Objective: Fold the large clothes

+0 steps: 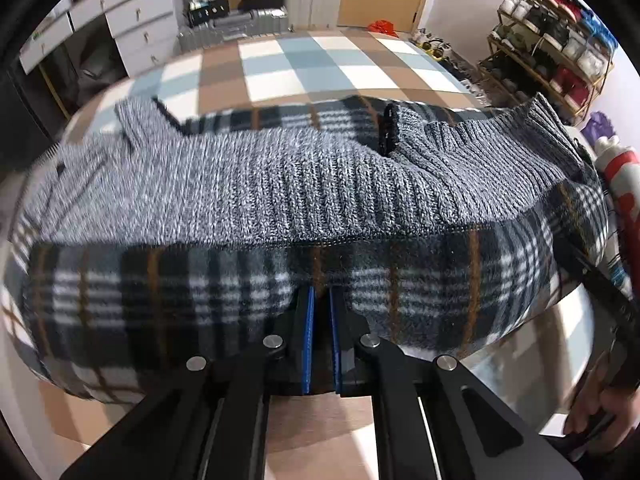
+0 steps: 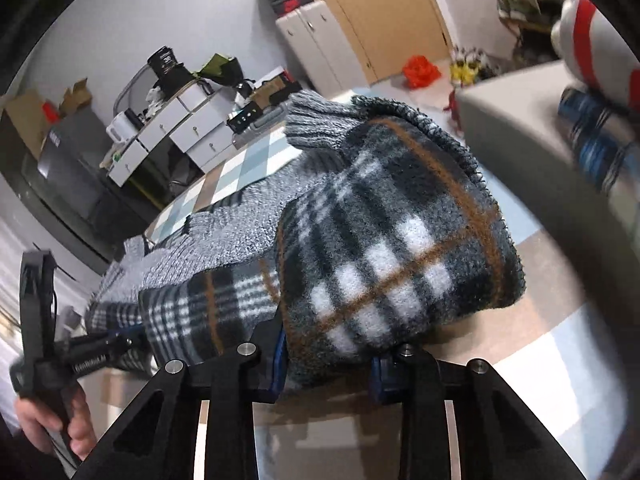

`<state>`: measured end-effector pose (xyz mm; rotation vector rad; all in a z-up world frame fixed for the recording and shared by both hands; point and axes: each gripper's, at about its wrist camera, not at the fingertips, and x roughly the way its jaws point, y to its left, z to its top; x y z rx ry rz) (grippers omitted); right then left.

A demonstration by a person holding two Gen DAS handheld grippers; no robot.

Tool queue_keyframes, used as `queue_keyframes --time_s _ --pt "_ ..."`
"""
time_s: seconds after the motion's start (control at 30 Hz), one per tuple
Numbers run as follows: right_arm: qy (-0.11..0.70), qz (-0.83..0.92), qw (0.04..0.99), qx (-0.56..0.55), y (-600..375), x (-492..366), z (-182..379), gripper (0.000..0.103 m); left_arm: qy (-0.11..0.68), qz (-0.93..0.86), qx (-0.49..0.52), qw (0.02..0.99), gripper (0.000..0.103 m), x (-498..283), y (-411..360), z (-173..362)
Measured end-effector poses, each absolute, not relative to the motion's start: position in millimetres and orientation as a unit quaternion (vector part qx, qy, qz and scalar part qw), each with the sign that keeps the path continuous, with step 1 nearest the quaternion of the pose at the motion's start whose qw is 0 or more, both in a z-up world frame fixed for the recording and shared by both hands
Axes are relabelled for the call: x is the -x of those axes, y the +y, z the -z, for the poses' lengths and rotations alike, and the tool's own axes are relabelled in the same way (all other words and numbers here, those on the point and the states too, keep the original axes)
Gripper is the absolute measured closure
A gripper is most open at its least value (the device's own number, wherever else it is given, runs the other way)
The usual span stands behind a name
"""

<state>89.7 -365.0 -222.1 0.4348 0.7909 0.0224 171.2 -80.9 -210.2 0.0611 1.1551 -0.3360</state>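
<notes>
A large garment, grey knit outside with a dark plaid fleece lining, lies stretched across the checked bed cover. My left gripper is shut on the plaid near edge, lifted off the bed. My right gripper is shut on a thick bunch of the same garment at its other end. In the right wrist view the left gripper shows at lower left, gripping the plaid edge. In the left wrist view the right tool's arm runs along the right side.
White drawers and suitcases stand beyond the bed. A shoe rack is at the right, a red-and-white plush near the bed's right edge. A wooden door and a grey box show in the right view.
</notes>
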Motion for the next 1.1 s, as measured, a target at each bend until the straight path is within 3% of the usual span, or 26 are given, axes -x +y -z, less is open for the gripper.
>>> queue_keyframes --time_s 0.13,0.37,0.57,0.77,0.9,1.1 --pt "0.366 0.006 0.918 -0.152 -367.4 -63.6 205.7 0.074 0.568 0.184 -0.003 0.802 0.100 -158.4 -96.8 211.8" --pt "0.347 0.013 0.938 -0.020 -368.2 -7.1 169.5 0.074 0.592 0.248 -0.046 0.765 0.101 -110.6 -155.2 211.6" --pt "0.334 0.020 0.938 0.086 -358.5 24.3 120.0 0.074 0.631 0.355 0.000 0.689 0.100 -80.1 -185.3 207.4" --pt "0.362 0.034 0.910 0.201 -339.9 14.6 129.7 0.074 0.574 0.346 -0.023 0.742 0.097 -56.3 -138.8 173.2" --pt "0.361 0.036 0.904 0.228 -319.0 3.0 120.1 0.074 0.498 0.246 -0.093 0.826 0.095 -67.7 -92.9 159.0" --pt "0.313 0.043 0.868 0.382 -240.4 1.4 126.7 0.074 0.526 0.246 0.004 0.814 0.095 -87.8 -35.8 199.4"
